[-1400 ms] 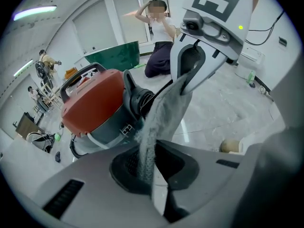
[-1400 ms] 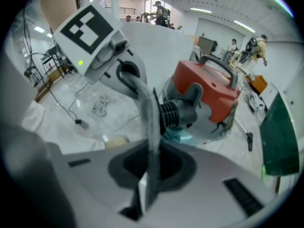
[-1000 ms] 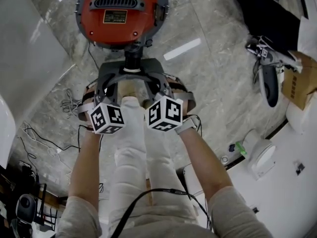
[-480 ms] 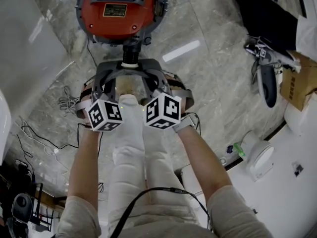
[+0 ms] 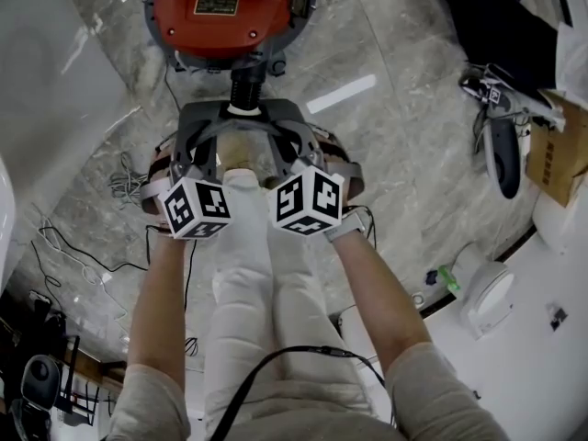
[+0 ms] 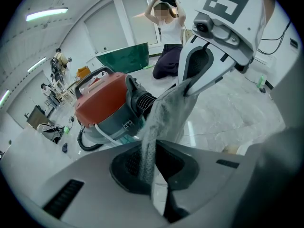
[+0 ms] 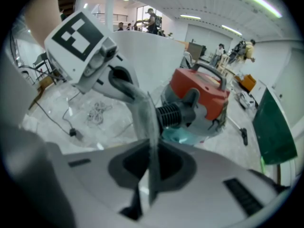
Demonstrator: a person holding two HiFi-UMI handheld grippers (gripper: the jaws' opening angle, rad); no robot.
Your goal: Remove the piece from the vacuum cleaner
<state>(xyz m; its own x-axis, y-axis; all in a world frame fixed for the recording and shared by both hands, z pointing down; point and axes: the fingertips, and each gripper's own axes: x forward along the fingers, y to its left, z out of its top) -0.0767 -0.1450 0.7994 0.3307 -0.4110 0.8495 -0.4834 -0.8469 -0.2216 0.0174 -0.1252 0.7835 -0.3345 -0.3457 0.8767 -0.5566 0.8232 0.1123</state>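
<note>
vacuum cleaner (image 5: 230,12) nearer top edge, piece (image 5: 280,118) gripped as before

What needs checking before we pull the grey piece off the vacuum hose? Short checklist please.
1. Left gripper shut on the grey piece: ok.
2. Right gripper shut on the same piece: ok.
3. Piece separated from the hose: not ok; in the head view it sits at the hose end.
4. Joint at the hose unlocked: cannot tell.
5. Vacuum cleaner braced against a pull: cannot tell; nothing is seen holding it.
6. Room to draw the piece back: probably not ok; the person's legs lie directly under and behind it.
</note>
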